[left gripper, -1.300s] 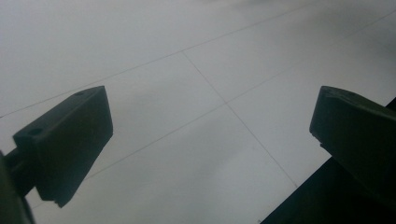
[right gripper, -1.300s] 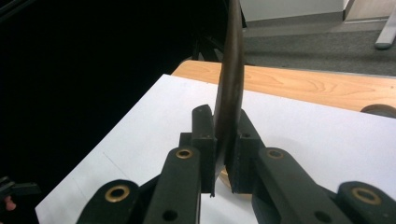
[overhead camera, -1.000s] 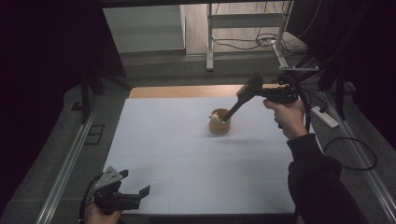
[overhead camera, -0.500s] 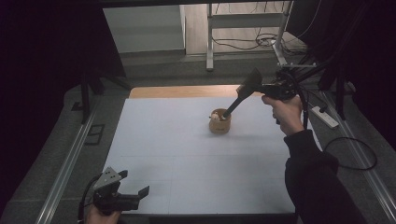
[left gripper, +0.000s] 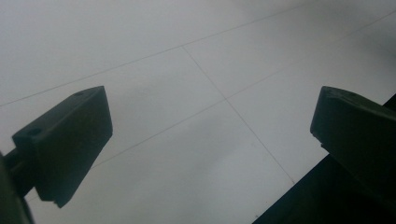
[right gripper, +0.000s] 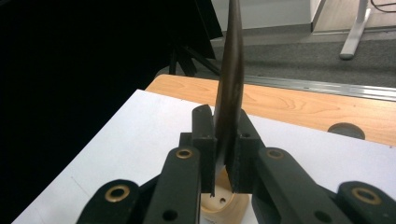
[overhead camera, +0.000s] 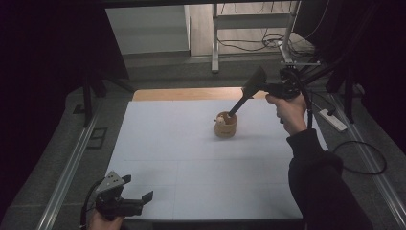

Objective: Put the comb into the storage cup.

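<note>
Right claw (overhead camera: 234, 111) pinching a dark spatula (right gripper: 230, 88), its lower end in the wooden holder (overhead camera: 225, 125), holder toward the far side of the white desk (overhead camera: 191, 158), bare desk all around it, left claw (overhead camera: 139, 191) spread wide, at the desk's near edge well apart from the holder

Your right hand (overhead camera: 287, 108) is raised over the far right side of the table, forearm in a dark sleeve (overhead camera: 318, 184) reaching up from the bottom right. It holds the right gripper (right gripper: 224, 158) angled down and to the left, its jaws clamped tight on a thin dark blade-like tool (right gripper: 231, 88). Your left hand (overhead camera: 103, 221) sits low at the near left edge, holding the left gripper (overhead camera: 136, 199) level, its jaws spread wide with nothing between them.
</note>
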`<action>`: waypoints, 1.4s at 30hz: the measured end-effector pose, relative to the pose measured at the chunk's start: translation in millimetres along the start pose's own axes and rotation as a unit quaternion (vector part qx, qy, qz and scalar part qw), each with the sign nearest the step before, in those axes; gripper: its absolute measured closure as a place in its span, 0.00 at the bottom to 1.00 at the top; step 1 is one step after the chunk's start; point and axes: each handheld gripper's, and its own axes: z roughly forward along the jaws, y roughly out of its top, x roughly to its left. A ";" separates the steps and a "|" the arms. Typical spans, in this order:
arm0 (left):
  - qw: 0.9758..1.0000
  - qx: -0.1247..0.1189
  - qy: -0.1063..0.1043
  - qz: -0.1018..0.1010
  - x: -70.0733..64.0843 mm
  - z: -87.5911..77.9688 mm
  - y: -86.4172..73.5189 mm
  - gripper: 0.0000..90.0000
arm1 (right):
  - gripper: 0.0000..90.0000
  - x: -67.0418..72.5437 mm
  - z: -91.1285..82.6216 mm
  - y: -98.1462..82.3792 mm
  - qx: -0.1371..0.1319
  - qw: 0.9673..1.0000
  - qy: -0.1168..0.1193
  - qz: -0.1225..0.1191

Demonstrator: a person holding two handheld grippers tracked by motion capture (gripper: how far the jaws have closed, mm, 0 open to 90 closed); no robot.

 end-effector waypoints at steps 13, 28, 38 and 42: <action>1.000 0.001 -0.003 -0.006 1.5 0.1 0.0 0.00 | 0.93 -1.5 12.4 -0.8 0.001 1.000 -0.011 -0.004; 1.000 0.004 -0.003 -0.005 1.7 0.5 0.1 0.00 | 0.93 1.3 28.8 -7.1 0.012 1.000 -0.016 -0.009; 1.000 0.005 -0.004 -0.004 1.4 1.1 0.3 0.00 | 0.93 2.2 39.6 -14.9 0.021 1.000 -0.014 -0.010; 1.000 0.005 -0.005 -0.005 1.8 0.9 0.2 0.00 | 0.93 0.6 44.2 -20.0 0.026 1.000 -0.014 -0.007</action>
